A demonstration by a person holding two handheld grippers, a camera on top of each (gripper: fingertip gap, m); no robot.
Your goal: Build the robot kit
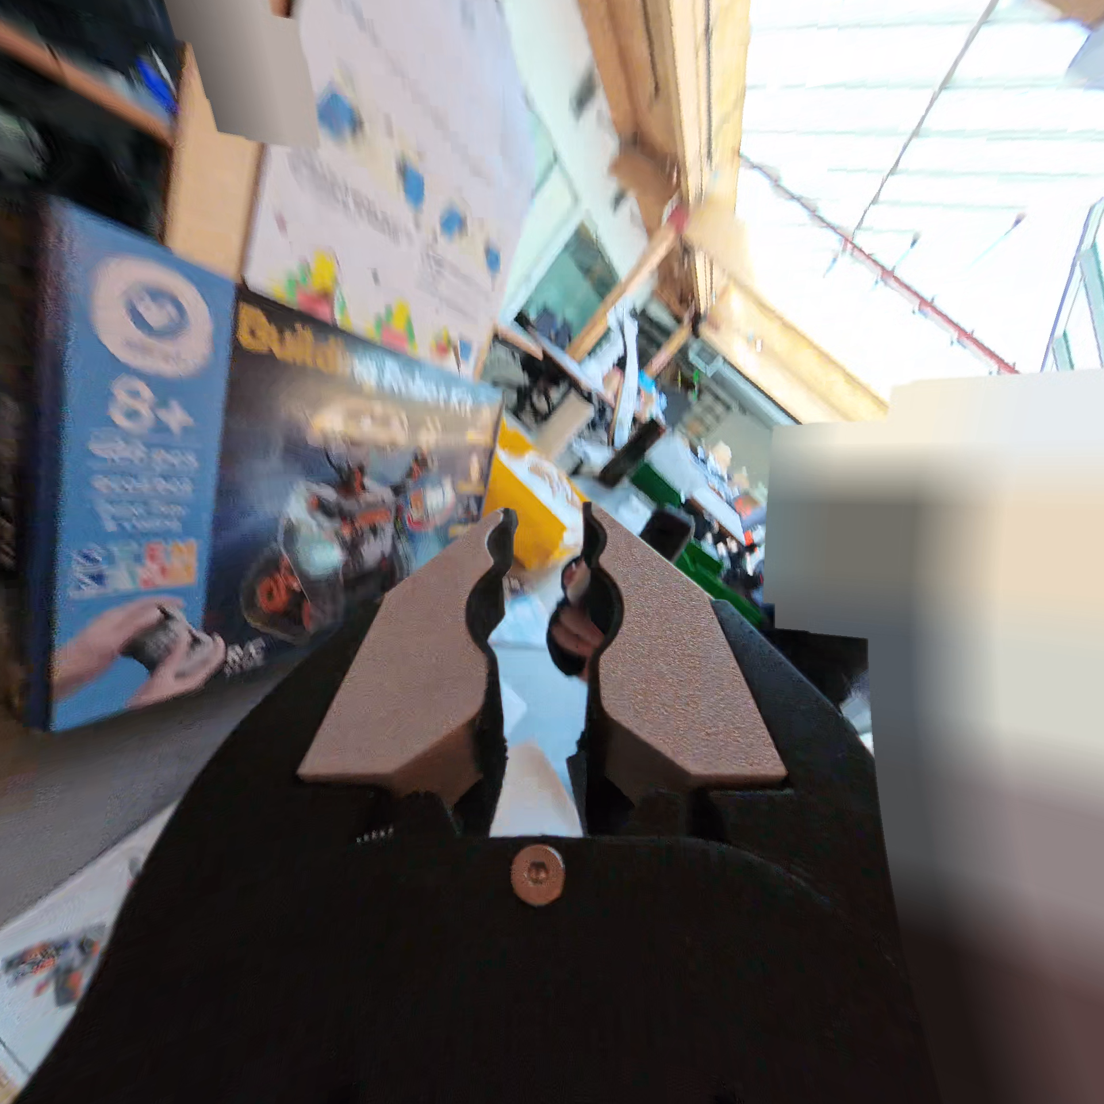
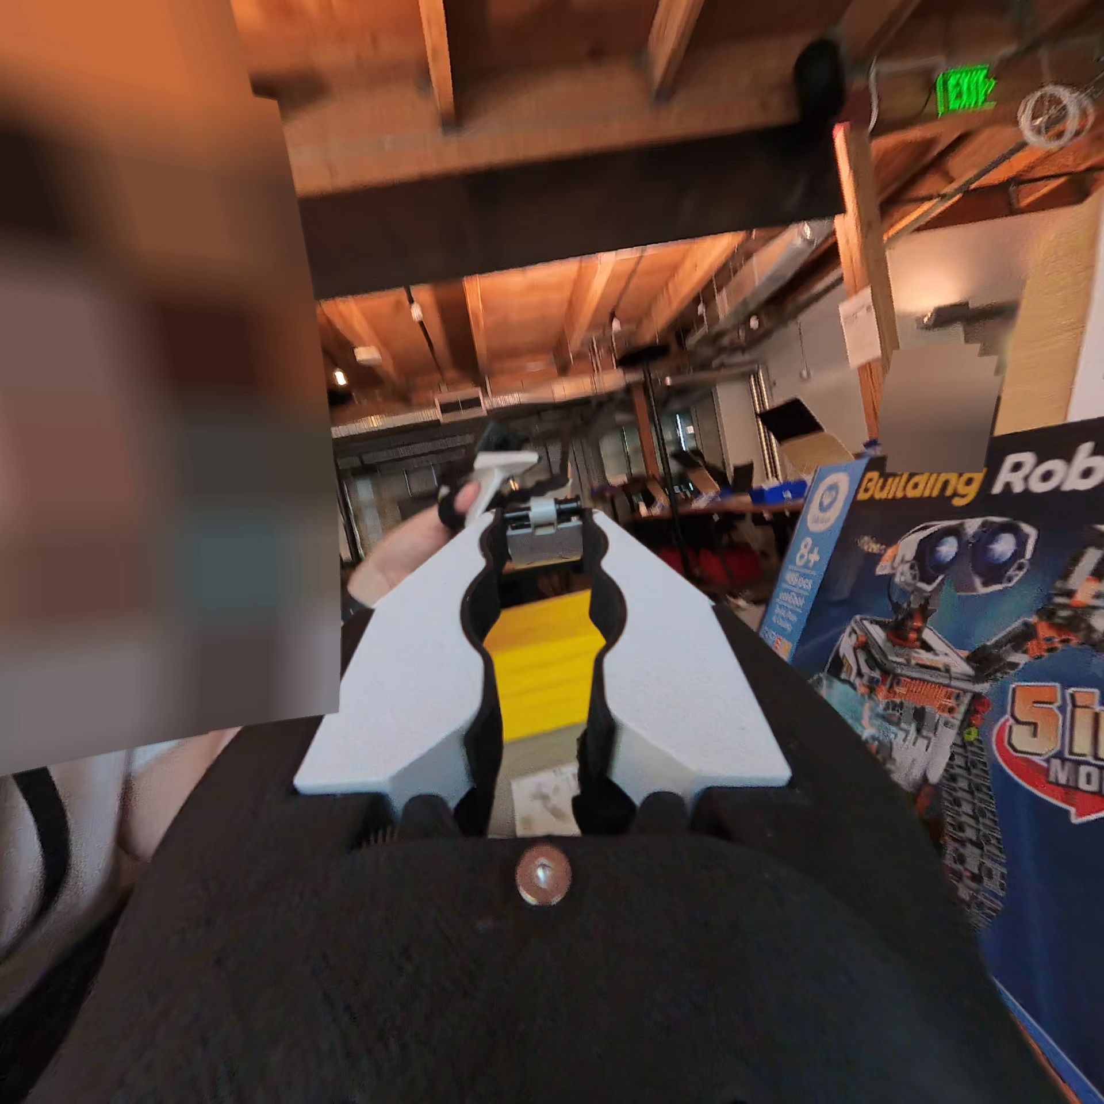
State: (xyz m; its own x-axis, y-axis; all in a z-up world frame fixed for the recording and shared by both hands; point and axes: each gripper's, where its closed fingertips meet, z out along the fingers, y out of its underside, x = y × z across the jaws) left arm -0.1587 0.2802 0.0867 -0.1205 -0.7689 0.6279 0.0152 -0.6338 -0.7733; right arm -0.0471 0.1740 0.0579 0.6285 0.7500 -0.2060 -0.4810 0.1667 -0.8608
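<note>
My left gripper (image 1: pixel 548 526) has brown fingers (image 1: pixel 418 657) that stand a little apart with nothing between them; it is tilted up in the air. Through the gap I see a hand (image 1: pixel 576 630) in a dark fingerless glove. My right gripper (image 2: pixel 543 526) has white fingers (image 2: pixel 412 675) shut on a small grey and white building-block piece (image 2: pixel 542 537) with a black axle on top, held at the fingertips. Beyond it a gloved hand (image 2: pixel 406 549) holds the white handle (image 2: pixel 496 478) of the other gripper.
A blue robot building-kit box stands close on the left in the left wrist view (image 1: pixel 251 478) and on the right in the right wrist view (image 2: pixel 956 657). A yellow bin (image 1: pixel 531 508) (image 2: pixel 543 669) lies ahead. A printed sheet (image 1: pixel 48 956) lies on the table at lower left. Left tips to right tips: about 15 centimetres.
</note>
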